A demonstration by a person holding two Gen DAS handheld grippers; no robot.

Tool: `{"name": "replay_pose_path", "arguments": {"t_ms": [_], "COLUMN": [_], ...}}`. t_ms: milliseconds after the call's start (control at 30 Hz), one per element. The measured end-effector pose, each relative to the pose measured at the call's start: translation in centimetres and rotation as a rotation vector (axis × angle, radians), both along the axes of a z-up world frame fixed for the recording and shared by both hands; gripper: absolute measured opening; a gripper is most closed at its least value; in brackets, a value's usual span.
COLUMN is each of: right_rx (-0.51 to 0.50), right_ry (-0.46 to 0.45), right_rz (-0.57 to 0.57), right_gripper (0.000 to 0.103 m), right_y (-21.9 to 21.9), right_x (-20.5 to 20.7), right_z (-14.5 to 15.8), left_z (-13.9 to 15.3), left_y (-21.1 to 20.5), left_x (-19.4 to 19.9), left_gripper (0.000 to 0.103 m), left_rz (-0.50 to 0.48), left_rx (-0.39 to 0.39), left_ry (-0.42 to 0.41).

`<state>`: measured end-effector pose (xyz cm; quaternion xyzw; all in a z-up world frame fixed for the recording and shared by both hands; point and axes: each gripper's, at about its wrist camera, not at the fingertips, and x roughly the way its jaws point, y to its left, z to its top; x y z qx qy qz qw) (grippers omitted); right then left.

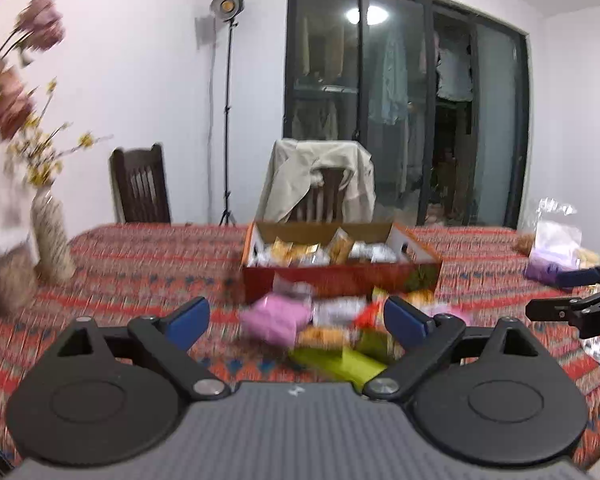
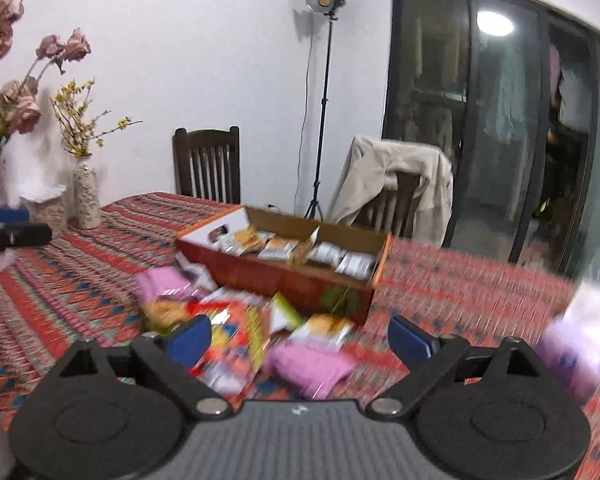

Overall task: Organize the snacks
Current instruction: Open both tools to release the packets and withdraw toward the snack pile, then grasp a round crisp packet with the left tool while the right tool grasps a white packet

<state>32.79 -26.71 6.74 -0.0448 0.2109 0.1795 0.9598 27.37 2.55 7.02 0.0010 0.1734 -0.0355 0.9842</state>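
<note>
An open cardboard box (image 1: pixel 340 276) (image 2: pixel 284 276) with several snack packets inside stands mid-table. In front of it lies a loose heap of snacks: a pink packet (image 1: pixel 274 320) (image 2: pixel 308 364), a green one (image 1: pixel 336 360), and orange and red ones (image 2: pixel 228 336). My left gripper (image 1: pixel 296 322) hovers over the near side of the heap, open, nothing between its blue pads. My right gripper (image 2: pixel 300 340) is open too, above the heap, pads touching nothing. The right gripper's black tip (image 1: pixel 572 312) shows at the right edge of the left wrist view. Both views are motion-blurred.
A patterned red tablecloth (image 1: pixel 140 264) covers the table. Vases with flowers (image 2: pixel 86 196) (image 1: pixel 52 236) stand at the left. A clear bag of purple packets (image 1: pixel 552 248) (image 2: pixel 576 348) lies at the right. Two chairs (image 2: pixel 208 168), one draped with a jacket (image 1: pixel 320 180), stand behind.
</note>
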Motion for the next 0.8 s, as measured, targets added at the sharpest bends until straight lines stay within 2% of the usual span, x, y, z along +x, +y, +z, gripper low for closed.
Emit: {"name": "replay_pose_path", "arguments": {"t_ms": [100, 233, 333, 567, 800], "right_rx": [0.068, 0.048, 0.035, 0.045, 0.063], "right_ry": [0.062, 0.114, 0.138, 0.128, 0.139], "right_rz": [0.004, -0.003, -0.015, -0.034, -0.064], "right_gripper": [0.098, 0.098, 0.098, 0.098, 0.096], "right_y": [-0.2, 0.4, 0.6, 0.4, -0.1], "right_x": [-2.1, -4.2, -5.1, -4.9, -2.6], "right_z": [-2.7, -6.4, -8.1, -8.2, -8.4], "left_z": [-2.1, -4.1, -4.6, -4.8, -5.7], "left_y": [-0.2, -0.1, 0.0, -0.2, -0.5], "left_x": [-1.8, -2.9, -2.3, -0.9, 1.7], "left_gripper": [0.096, 0.096, 0.096, 0.096, 0.096], "left_rz": [0.001, 0.014, 0.028, 0.022, 0.012], "left_rx": [0.004, 0.008, 0.019, 0.009, 0.006], "left_ry": [0.071, 0.141, 0.153, 0.162, 0.197]}}
